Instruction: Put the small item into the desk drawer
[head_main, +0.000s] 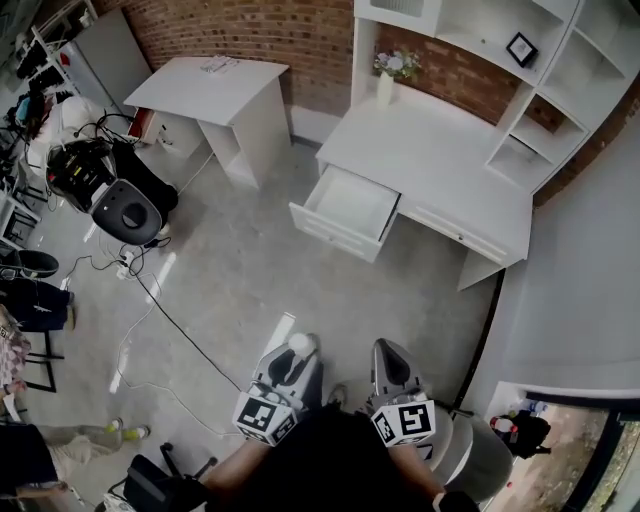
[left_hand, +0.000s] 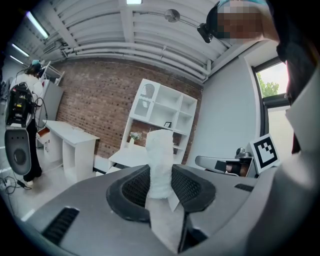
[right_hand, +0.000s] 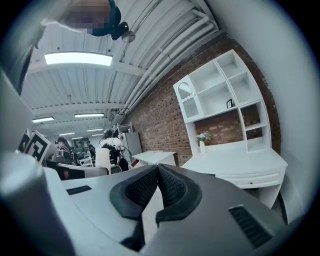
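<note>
A small white fuzzy item (left_hand: 160, 162) stands upright between the pads of my left gripper (left_hand: 161, 186), which is shut on it; in the head view the small item (head_main: 300, 345) shows as a white knob at the tip of the left gripper (head_main: 290, 365). My right gripper (head_main: 392, 368) is beside it, low in the head view, and its jaws (right_hand: 156, 187) are shut with nothing in them. The white desk (head_main: 430, 150) stands ahead across the floor, and its drawer (head_main: 345, 212) is pulled open toward me.
A hutch with shelves (head_main: 500, 60) sits on the desk, with a vase of flowers (head_main: 388, 75) at its left. A second white table (head_main: 215, 100) stands to the left. A black device and cables (head_main: 120, 205) lie on the floor at left.
</note>
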